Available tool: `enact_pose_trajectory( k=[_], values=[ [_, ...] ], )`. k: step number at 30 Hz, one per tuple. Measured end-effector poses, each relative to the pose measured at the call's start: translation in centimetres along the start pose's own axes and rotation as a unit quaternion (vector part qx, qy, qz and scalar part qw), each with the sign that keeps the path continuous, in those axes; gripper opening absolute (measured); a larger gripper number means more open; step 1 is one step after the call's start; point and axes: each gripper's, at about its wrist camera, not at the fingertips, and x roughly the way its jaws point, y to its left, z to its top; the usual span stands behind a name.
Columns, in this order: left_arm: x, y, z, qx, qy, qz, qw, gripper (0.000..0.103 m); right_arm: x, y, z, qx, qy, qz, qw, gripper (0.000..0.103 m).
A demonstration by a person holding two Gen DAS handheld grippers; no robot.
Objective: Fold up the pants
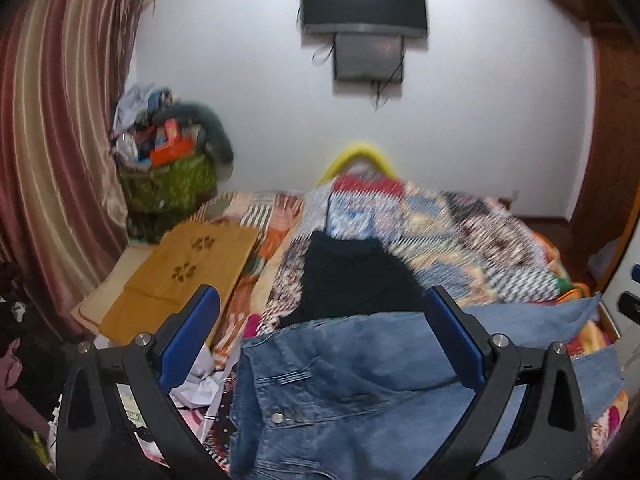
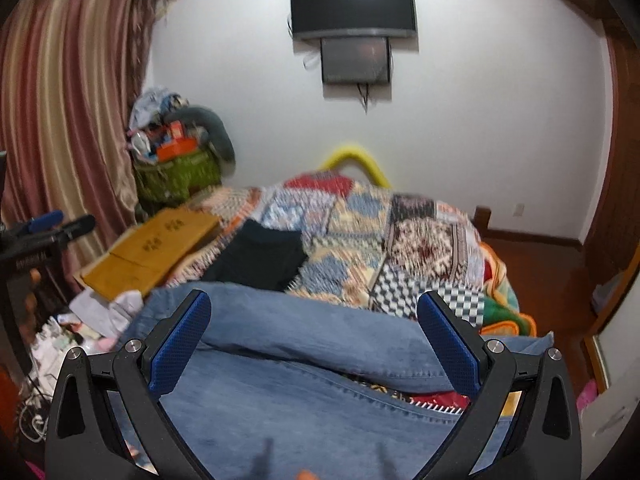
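Blue jeans point(image 1: 340, 380) lie spread on the patchwork quilt of the bed point(image 1: 460, 232). In the left wrist view their waistband with a metal button faces me. My left gripper point(image 1: 320, 320) is open and empty, its blue pads point(image 1: 188, 340) wide apart above the waist end. In the right wrist view the jeans point(image 2: 304, 360) show two legs, one lying across the other. My right gripper point(image 2: 314, 328) is open and empty over the legs. The left gripper also shows at the left edge of the right wrist view point(image 2: 52, 228).
A black garment point(image 1: 352, 276) lies on the quilt point(image 2: 380, 232) beyond the jeans. A mustard cloth point(image 1: 180, 276) and loose papers sit to the left. A green basket of clutter point(image 1: 168, 168) and a striped curtain point(image 1: 52, 140) stand at left. A TV point(image 1: 364, 4) hangs on the wall.
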Motion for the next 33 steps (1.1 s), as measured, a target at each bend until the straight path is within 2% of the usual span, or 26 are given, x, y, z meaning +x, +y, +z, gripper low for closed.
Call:
enact_pose_trajectory(
  k=[3, 4, 5, 9, 13, 16, 20, 23, 25, 26, 28, 29, 31, 32, 33],
  values=[
    [4.2, 2.2, 0.2, -0.010, 0.033, 0.013, 0.9993, 0.103, 2.6, -1.8, -0.1, 0.004, 0.026, -0.009, 1.000, 0.103],
    [5.5, 2.9, 0.2, -0.012, 0.043, 0.017, 0.9988, 0.100, 3.7, -2.4, -0.1, 0.004, 0.034, -0.011, 0.999, 0.103],
    [7.3, 3.7, 0.2, -0.013, 0.059, 0.024, 0.9979, 0.093, 4.4, -2.8, 0.0, 0.004, 0.042, -0.013, 0.999, 0.103],
    [13.1, 6.2, -1.1, -0.026, 0.121, 0.036, 0.9916, 0.080, 8.6, -4.7, -0.3, 0.004, 0.077, -0.014, 0.997, 0.103],
    [18.4, 8.2, -3.9, -0.043, 0.193, 0.038, 0.9796, 0.062, 12.8, -5.7, -0.9, -0.007, 0.124, 0.003, 0.992, 0.102],
    [22.0, 9.7, -6.9, -0.069, 0.252, 0.022, 0.9649, 0.048, 15.5, -6.0, -1.6, -0.025, 0.156, 0.014, 0.987, 0.097],
    [23.8, 10.0, -9.8, -0.081, 0.296, 0.012, 0.9516, 0.046, 19.4, -6.1, -2.0, -0.055, 0.208, 0.045, 0.976, 0.089],
    [24.3, 9.6, -11.6, -0.072, 0.321, 0.002, 0.9444, 0.046, 21.7, -6.0, -2.3, -0.072, 0.228, 0.065, 0.969, 0.085],
    [24.9, 9.3, -12.7, -0.072, 0.339, -0.021, 0.9377, 0.046, 22.9, -5.7, -2.5, -0.083, 0.236, 0.075, 0.965, 0.085],
    [24.9, 9.3, -13.1, -0.075, 0.344, -0.037, 0.9352, 0.046, 23.6, -5.6, -2.6, -0.085, 0.243, 0.077, 0.963, 0.085],
    [25.0, 9.2, -13.4, -0.071, 0.344, -0.044, 0.9351, 0.046, 25.3, -5.4, -3.2, -0.081, 0.271, 0.092, 0.955, 0.085],
    [25.0, 9.1, -13.4, -0.072, 0.347, -0.049, 0.9339, 0.039, 25.8, -5.3, -3.6, -0.077, 0.285, 0.106, 0.950, 0.085],
    [25.1, 9.1, -13.4, -0.086, 0.356, -0.066, 0.9284, 0.026, 25.9, -5.3, -4.0, -0.067, 0.290, 0.119, 0.947, 0.082],
    [25.2, 8.9, -13.3, -0.084, 0.359, -0.059, 0.9277, 0.019, 25.7, -5.4, -4.1, -0.062, 0.290, 0.129, 0.946, 0.077],
    [25.2, 8.6, -13.2, -0.075, 0.358, -0.049, 0.9294, 0.013, 25.5, -5.4, -4.2, -0.055, 0.293, 0.140, 0.944, 0.064]
  ],
)
